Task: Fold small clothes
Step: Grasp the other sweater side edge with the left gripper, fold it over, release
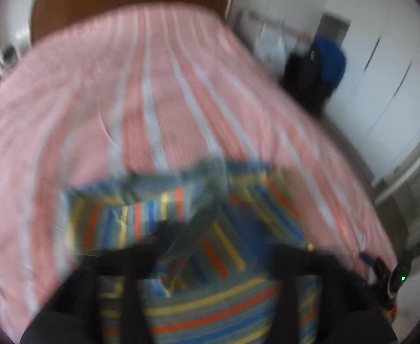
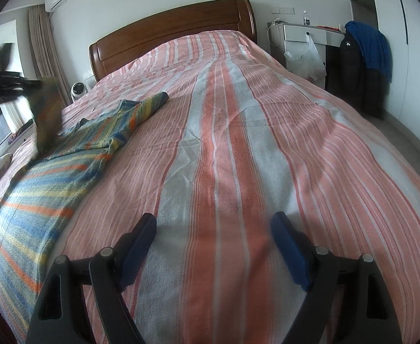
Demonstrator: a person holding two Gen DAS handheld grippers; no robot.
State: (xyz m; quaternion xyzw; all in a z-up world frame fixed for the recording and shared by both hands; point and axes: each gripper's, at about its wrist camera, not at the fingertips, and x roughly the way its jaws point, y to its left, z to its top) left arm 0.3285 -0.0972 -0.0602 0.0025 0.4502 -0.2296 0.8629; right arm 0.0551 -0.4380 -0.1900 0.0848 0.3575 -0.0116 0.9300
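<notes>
Left wrist view is smeared with motion, so I read it carefully: my left claw point(image 1: 221, 240) hangs over the striped shirt point(image 1: 210, 309), its fingers looking spread wide with cloth below and between them. From the right wrist view, a flap of that shirt stands lifted off the bed point(image 2: 267, 143), up against the left claw. I cannot tell whether the pads are pinching it or the flap is loose. The rest of the shirt lies flat along the bed's left side, one sleeve stretched toward the headboard point(image 2: 169, 28).

My right claw point(image 2: 214, 220) is spread wide over bare bedspread, gripping nothing, well apart from the shirt.

I judge the step in hand to be carrying one side of the shirt over its body. To do it well, I should hold the flap by its edge rather than a bunched handful. I should lay it across so the stripes line up, and lower it before letting go so it doesn't flop crooked. My idle right claw could come over and pin the far hem, so the body doesn't drag along. Afterward I should smooth the crease outward.

As for writing, a black jacket point(image 2: 353, 66) beside the bed bears a small white mark on its chest, too small to read. Nothing else legible shows.
</notes>
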